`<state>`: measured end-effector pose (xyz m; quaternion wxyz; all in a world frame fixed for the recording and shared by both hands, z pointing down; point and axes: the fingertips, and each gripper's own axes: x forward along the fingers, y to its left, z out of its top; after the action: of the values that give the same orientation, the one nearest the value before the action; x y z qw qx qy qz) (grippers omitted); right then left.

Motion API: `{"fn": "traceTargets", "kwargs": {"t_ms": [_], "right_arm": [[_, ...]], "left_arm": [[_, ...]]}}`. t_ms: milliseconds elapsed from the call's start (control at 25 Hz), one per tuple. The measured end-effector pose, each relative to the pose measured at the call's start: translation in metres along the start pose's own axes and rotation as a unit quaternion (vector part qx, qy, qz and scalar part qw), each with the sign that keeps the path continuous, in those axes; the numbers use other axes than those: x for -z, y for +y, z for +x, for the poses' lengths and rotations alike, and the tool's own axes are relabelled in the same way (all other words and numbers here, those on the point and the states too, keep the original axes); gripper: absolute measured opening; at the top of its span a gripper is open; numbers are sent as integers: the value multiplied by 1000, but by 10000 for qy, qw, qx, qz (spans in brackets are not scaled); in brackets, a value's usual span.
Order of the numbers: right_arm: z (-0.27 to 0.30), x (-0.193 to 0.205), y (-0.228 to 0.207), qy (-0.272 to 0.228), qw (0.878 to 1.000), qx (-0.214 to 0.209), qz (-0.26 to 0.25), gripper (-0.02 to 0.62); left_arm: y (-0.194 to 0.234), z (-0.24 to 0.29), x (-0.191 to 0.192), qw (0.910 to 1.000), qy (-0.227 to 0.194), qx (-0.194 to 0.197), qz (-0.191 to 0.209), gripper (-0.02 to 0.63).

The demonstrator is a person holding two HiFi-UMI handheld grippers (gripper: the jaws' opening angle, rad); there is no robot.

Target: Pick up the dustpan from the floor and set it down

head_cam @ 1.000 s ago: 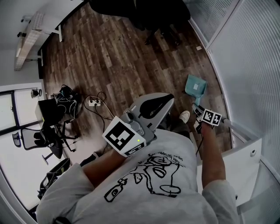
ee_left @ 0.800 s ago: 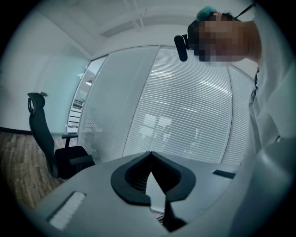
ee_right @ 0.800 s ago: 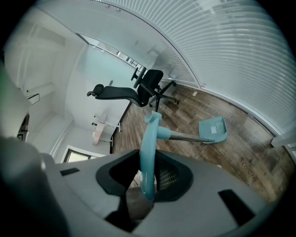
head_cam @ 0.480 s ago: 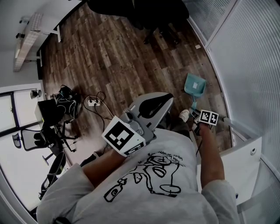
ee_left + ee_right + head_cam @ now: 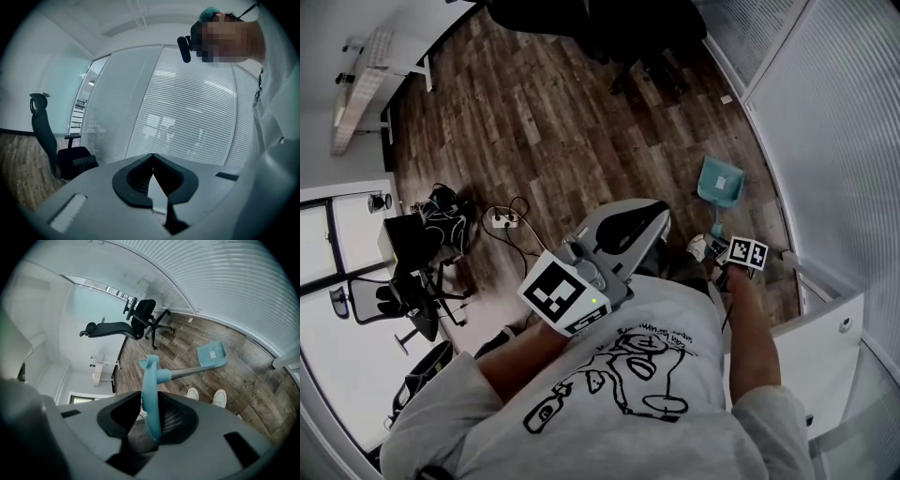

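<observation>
Left gripper (image 5: 152, 157): pale grey moulded shell with black lining round the claw. Behind the claw sits the left marker cube (image 5: 562, 292), white, bearing a black square pattern, with a small green light (image 5: 596, 302) at its edge. Right gripper (image 5: 151, 420): same grey shell and black lining. The right marker cube (image 5: 747, 252) behind its claw shows two smaller patterns. Clothing: white short-sleeved T-shirt (image 5: 609, 422) with a black line-drawing print (image 5: 628, 370); white shoes (image 5: 219, 398) beyond the right claw.

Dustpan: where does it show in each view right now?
Head view: dustpan upper right, beside the slatted wall.
Left gripper view: not in it.
Right gripper view: pan right of centre, handle between the fingers.
Shared landmark: slatted wall.
</observation>
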<state>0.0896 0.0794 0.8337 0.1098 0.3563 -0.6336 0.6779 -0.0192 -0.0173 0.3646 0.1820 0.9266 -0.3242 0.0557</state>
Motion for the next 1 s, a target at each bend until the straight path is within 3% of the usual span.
{"fn": "traceTargets", "kwargs": {"t_ms": [200,600,840,1000], "right_arm": [[-3,-5,-1,-127,9998,86,115,121],[-15,-5,-8,16,9974,669,-283,190],[-17,-4,-14,168,9955,900,-228,206],[-25,-10,-12,14,9956,921,-186,206]], "left_arm": [[0,1,-3,10000,-30,27,6,2],[-1,3,-11,9998,-162,111,-12,2],[1,7,-16,9996,-215,169,-11,2],[2,7,-20,9995,-243,188,-2,2]]}}
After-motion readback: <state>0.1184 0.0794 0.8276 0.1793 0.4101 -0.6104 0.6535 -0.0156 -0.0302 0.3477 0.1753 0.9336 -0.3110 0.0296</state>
